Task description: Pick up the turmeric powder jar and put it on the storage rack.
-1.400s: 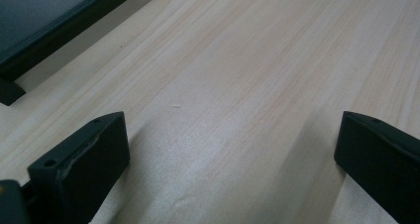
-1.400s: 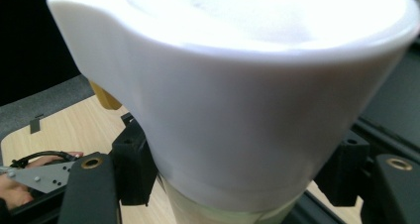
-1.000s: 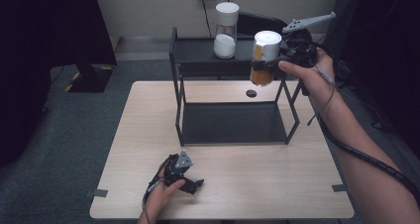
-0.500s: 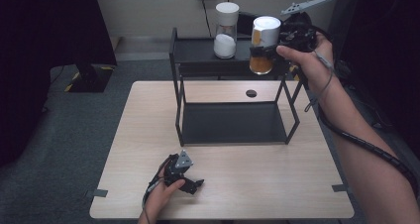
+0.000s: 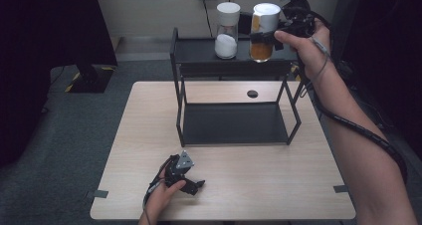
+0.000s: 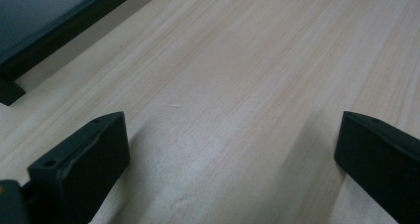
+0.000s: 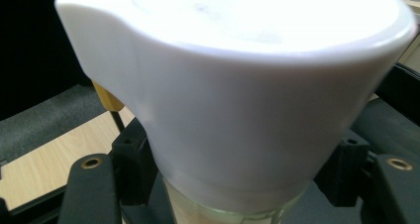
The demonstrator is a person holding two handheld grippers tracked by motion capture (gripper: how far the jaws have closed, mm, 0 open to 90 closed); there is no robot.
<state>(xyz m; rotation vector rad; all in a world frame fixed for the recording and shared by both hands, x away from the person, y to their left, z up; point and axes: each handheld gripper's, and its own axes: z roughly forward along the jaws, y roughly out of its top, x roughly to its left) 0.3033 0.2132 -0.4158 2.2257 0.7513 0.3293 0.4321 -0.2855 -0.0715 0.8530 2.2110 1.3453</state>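
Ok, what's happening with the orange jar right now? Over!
Right gripper jaws shut on orange jar, above the shelf top. Left gripper open, on table. White jar stands beside it.

Jar: clear glass, glossy white plastic lid. Worktop: pale wood grain, smooth matt. Rack: black matt metal. Fingers: black matt plastic.

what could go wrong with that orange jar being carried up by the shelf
The right hand-held gripper grips the orange-filled jar just under its white lid, so the heavy body could swing or slip. It hangs close beside the white-filled jar on the rack's top shelf and could knock it.
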